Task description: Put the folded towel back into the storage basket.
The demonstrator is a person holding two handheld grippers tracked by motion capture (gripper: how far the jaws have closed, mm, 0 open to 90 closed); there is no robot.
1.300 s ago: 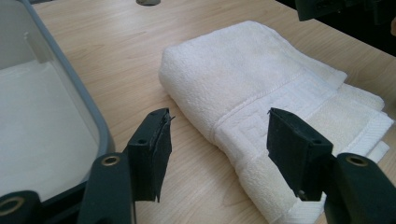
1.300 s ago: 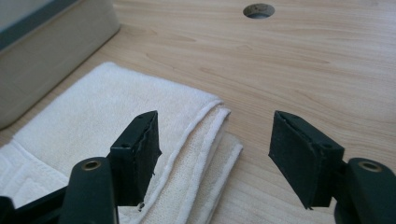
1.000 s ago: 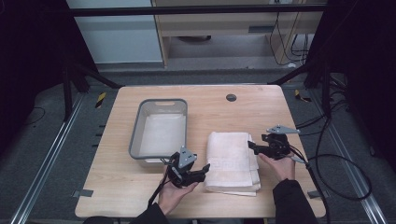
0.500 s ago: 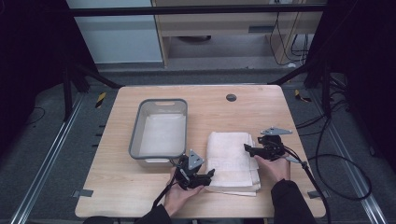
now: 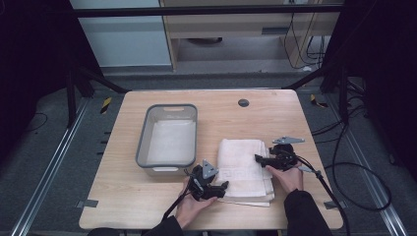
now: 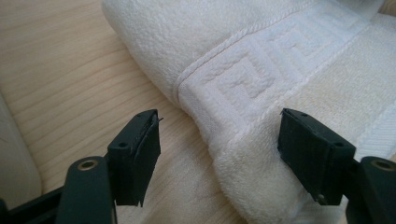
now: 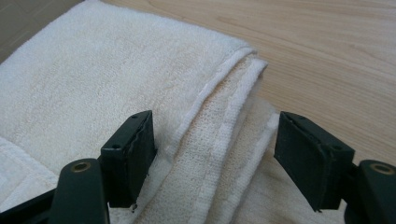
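Since a second ago: left gripper [image 5: 216, 189] slid in closer to the folded white towel [image 5: 243, 164], now at its near-left corner; right gripper [image 5: 260, 159] pulled in over the towel's right edge. Both sets of jaws spread wide, nothing clamped. Left jaws straddling the rounded fold with the woven key-pattern band [image 6: 252, 81]; right jaws straddling the stacked hemmed edges [image 7: 224, 140]. Towel lying flat on the wooden table [image 5: 123, 196], just right of the grey bin [image 5: 169, 137].
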